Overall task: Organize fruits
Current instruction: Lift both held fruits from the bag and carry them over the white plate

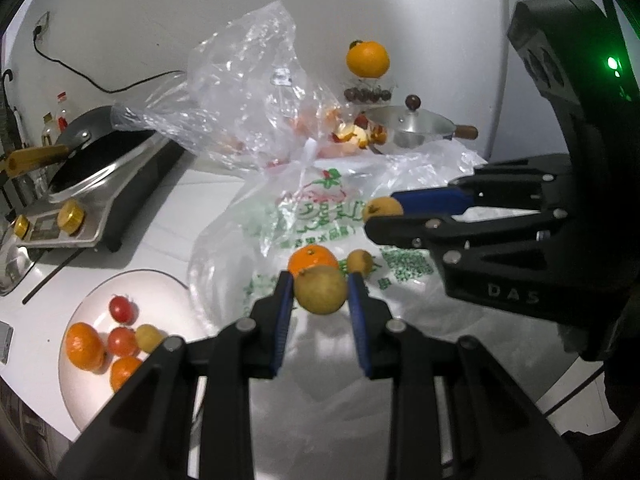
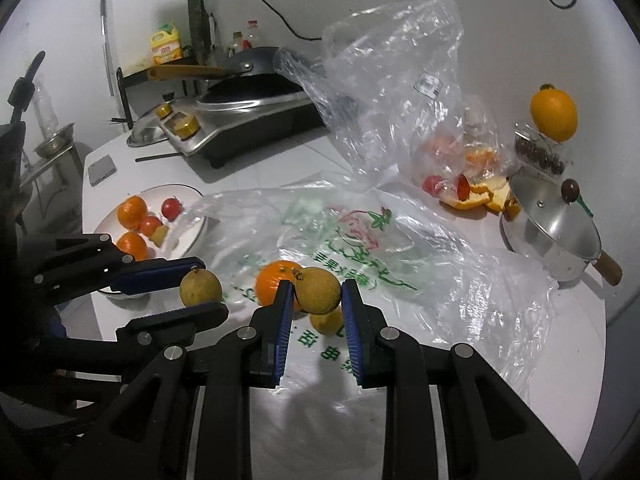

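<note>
two grippers: each carries one small brown-yellow fruit above the printed bag, apparently lifted for transfer.
plate (image 1: pixel 160 292): white, at the left on the counter, already holding mandarins, small red fruits and one yellowish fruit; likely the collecting spot, hence within easy reach.
left gripper (image 1: pixel 320 292): blue pads clamped on either side of a round yellow-brown fruit (image 1: pixel 320 290), held clear of the plastic.
mandarin (image 1: pixel 313 261): resting on the printed bag (image 1: pixel 320 216) just behind that gripper, not yet gathered; a second small yellowish fruit (image 1: pixel 359 261) lies beside it.
right gripper (image 2: pixel 314 292): jaws narrow, pinching its own brownish fruit (image 2: pixel 318 290) above the same bag.
clear bag (image 2: pixel 392 80): crumpled and standing open behind, with peel and red fruits spilled at its mouth.
pot (image 2: pixel 552 236): lidded, far right, apart from the sorting.
</note>
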